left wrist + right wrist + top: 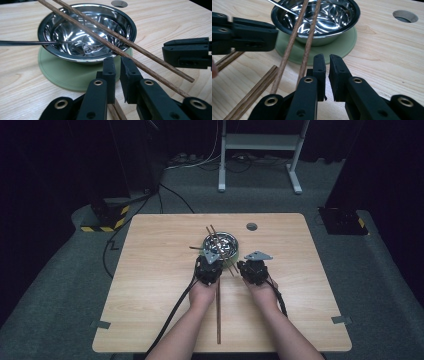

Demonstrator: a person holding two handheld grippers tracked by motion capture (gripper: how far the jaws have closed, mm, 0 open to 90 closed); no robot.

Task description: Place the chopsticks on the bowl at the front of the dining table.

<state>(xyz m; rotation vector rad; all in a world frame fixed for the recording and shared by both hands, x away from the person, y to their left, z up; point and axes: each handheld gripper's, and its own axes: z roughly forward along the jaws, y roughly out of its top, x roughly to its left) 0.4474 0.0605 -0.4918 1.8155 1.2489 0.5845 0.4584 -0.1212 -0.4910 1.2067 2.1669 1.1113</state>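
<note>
A shiny steel bowl stands on a round green mat at mid table. Two brown chopsticks lean across its rim, and a thin utensil handle sticks out of it. My left gripper sits at the bowl's near edge, jaws nearly together, nothing between the pads. More chopsticks lie on the table under it. My right gripper rests just right of the bowl, jaws nearly together and empty.
A round hole sits in the tabletop behind the bowl. Beyond the table stand a metal frame and a yellow-and-black striped base. Bare wood spreads to the left and right of my hands.
</note>
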